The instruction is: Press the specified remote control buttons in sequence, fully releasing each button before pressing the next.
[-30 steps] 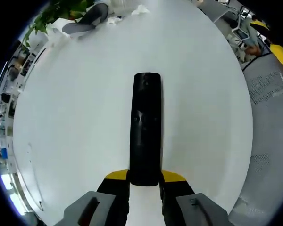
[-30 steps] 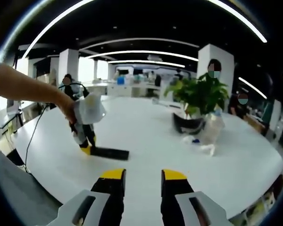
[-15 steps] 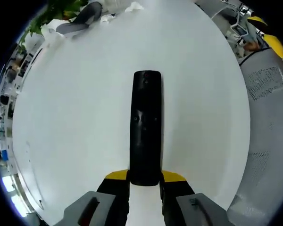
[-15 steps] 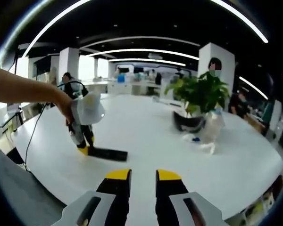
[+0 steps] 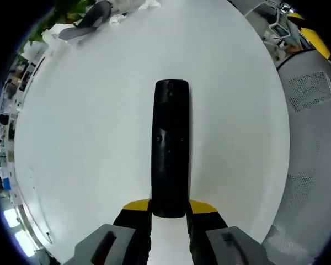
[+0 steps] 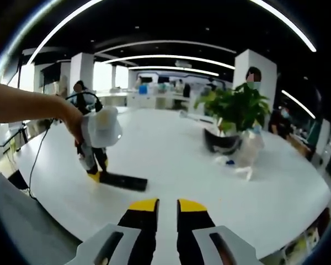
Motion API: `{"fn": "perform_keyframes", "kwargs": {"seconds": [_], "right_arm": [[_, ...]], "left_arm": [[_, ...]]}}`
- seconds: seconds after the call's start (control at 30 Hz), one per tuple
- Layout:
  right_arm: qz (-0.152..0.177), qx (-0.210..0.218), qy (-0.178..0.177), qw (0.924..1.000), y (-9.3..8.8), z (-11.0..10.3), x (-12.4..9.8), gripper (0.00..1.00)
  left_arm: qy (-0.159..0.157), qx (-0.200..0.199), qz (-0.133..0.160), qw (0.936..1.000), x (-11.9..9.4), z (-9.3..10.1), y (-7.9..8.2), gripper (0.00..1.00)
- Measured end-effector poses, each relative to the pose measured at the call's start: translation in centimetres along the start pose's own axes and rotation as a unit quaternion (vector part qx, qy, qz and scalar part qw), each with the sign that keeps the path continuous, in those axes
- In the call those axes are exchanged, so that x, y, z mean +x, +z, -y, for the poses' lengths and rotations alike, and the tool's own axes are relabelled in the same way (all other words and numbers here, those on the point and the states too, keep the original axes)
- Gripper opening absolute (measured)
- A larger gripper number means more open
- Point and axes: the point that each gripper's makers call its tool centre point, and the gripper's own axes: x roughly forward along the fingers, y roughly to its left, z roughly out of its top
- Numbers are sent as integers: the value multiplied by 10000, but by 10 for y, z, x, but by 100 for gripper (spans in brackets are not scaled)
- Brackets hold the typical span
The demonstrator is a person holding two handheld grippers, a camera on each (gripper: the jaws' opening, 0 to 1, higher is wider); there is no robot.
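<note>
A long black remote control (image 5: 171, 149) lies on the white round table (image 5: 88, 138), pointing away from me. My left gripper (image 5: 170, 208) is shut on its near end, a yellow-tipped jaw on each side. In the right gripper view the same remote (image 6: 118, 180) lies flat at left of centre, with the left gripper (image 6: 94, 165) standing over its end in a person's hand (image 6: 74, 124). My right gripper (image 6: 167, 205) hovers above the table, well short of the remote. Its jaws are drawn together to a narrow slit with nothing between them.
A potted plant (image 6: 231, 110) and a crumpled clear plastic bag (image 6: 245, 154) stand at the table's far right. Grey mesh chairs (image 5: 314, 110) ring the table edge. A cable (image 6: 41, 149) hangs off the left edge. People sit in the office behind.
My right gripper's jaws have closed steadily from a wide gap to a narrow slit. The left gripper keeps its hold on the remote; its view shifted only slightly.
</note>
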Motion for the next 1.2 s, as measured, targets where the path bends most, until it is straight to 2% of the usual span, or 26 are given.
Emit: {"fn": "perform_keyframes", "kwargs": {"seconds": [0.17, 0.47, 1.03, 1.2], "right_arm": [[-15, -5, 5, 10000, -1, 0, 0, 9], [-44, -15, 12, 10000, -1, -1, 0, 6], [-61, -55, -10, 10000, -2, 0, 0, 3], [-68, -63, -15, 10000, -2, 1, 0, 2]], "left_arm": [[7, 76, -147, 9999, 0, 4, -2, 23], [-12, 147, -225, 9996, -1, 13, -5, 23], [8, 131, -274, 9995, -1, 28, -11, 23], [3, 69, -173, 9998, -2, 35, -14, 23]]}}
